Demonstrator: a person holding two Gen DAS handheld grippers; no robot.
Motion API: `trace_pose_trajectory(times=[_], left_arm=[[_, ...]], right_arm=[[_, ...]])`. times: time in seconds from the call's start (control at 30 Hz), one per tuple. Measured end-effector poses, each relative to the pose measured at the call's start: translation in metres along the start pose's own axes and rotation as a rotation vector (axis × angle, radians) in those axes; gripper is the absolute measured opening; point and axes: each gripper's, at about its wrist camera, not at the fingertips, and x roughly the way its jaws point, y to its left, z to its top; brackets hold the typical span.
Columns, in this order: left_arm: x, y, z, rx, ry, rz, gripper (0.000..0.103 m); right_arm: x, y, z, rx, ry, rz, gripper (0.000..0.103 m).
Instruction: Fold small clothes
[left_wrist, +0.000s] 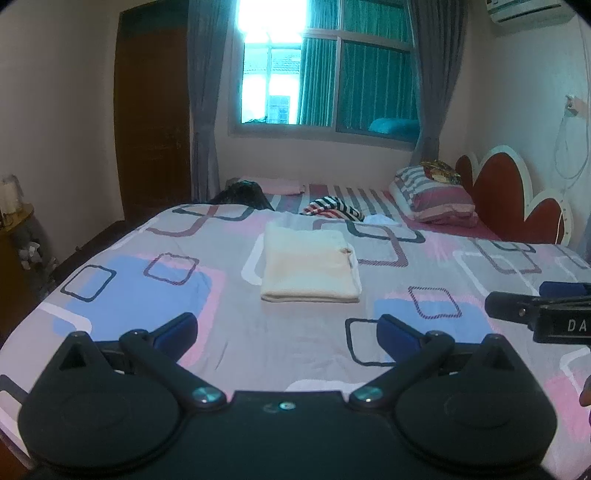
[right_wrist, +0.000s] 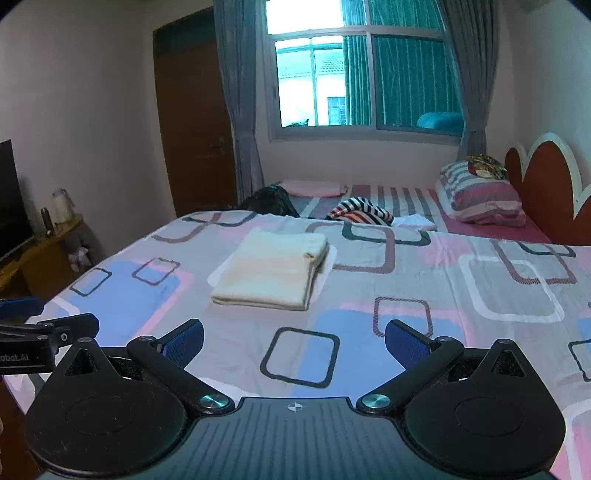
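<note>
A cream garment (left_wrist: 310, 266) lies folded into a flat rectangle on the patterned bed cover (left_wrist: 147, 288); it also shows in the right wrist view (right_wrist: 271, 273). My left gripper (left_wrist: 288, 332) is open and empty, held above the cover in front of the garment. My right gripper (right_wrist: 293, 341) is open and empty, in front and to the right of the garment. Each gripper shows at the edge of the other's view: the right gripper (left_wrist: 539, 310) and the left gripper (right_wrist: 48, 325). A striped garment (left_wrist: 332, 208) lies crumpled behind the folded one; a dark garment (left_wrist: 242, 194) lies beside it.
Striped pillows (left_wrist: 432, 192) lie against a red headboard (left_wrist: 509, 195) at the back right. A pink folded cloth (right_wrist: 314, 188) lies at the far edge of the bed. A window with grey curtains and a brown door are behind. A TV stand (right_wrist: 44, 251) stands at the left.
</note>
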Motion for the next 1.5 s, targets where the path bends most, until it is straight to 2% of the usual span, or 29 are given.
trace_pose_trajectory(times=[0.67,1.5], left_arm=[[0.006,-0.013,0.006,0.025,-0.014,-0.013,0.103],[0.005,-0.011,0.005,0.029,-0.018,-0.012,0.103]], right_arm=[[-0.007,-0.020,0.006,0.017,-0.015,-0.011,0.103],[-0.012,-0.013,0.006,0.019,-0.021,-0.002,0.103]])
